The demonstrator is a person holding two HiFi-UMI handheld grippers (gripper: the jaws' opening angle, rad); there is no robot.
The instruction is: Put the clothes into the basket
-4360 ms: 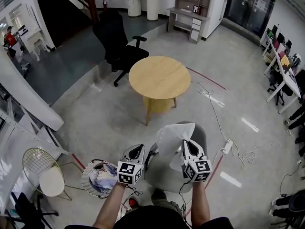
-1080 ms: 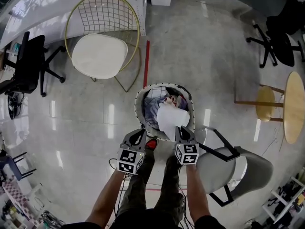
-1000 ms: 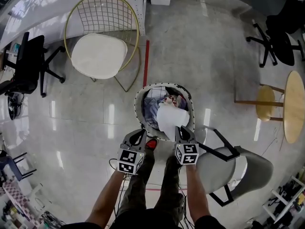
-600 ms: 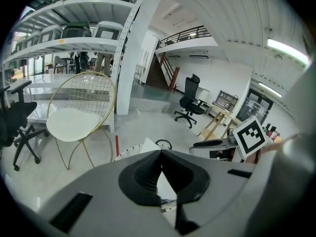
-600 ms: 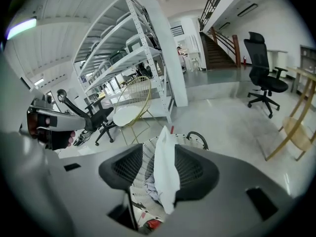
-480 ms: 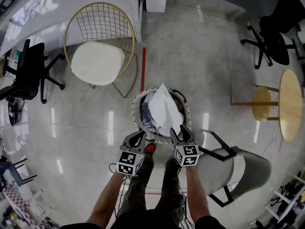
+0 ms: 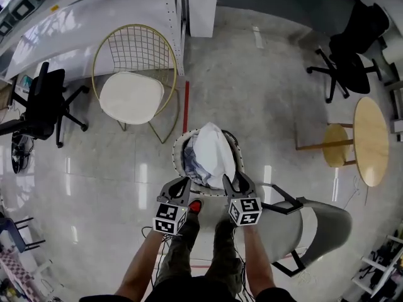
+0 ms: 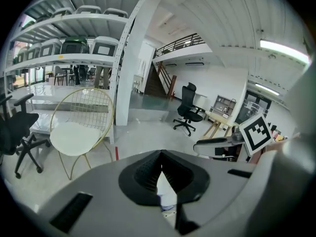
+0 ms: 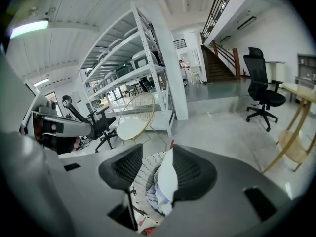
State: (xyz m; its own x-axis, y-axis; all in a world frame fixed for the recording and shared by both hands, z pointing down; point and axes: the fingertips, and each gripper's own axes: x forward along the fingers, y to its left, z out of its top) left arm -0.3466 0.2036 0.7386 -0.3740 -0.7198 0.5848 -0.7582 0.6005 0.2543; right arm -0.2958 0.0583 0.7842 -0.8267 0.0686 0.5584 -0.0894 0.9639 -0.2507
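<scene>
The round wire basket [image 7: 179, 151] stands on the floor just ahead of my feet, with several clothes in it. A white garment [image 7: 213, 155] lies heaped on top and covers most of them. My right gripper [image 7: 234, 180] hovers at the basket's near rim, open and pressing on nothing. In the right gripper view [image 9: 157, 154] the basket [image 9: 140, 181] and the white garment [image 9: 168, 179] show below through the gap. My left gripper [image 7: 182, 182] hangs beside it at the near left rim. Its jaws are shut and empty in the left gripper view [image 8: 160, 154].
A gold wire chair with a white cushion [image 7: 132, 96] stands beyond the basket to the left. A grey chair [image 7: 315, 222] is close on my right. Farther off are a round wooden table [image 7: 371, 140] and black office chairs [image 7: 352, 68] [image 7: 44, 102]. A red floor line [image 7: 186, 99] runs towards the basket.
The right gripper has opened and let go of the white garment, which has settled into the basket. Both grippers have lifted away from the basket.
</scene>
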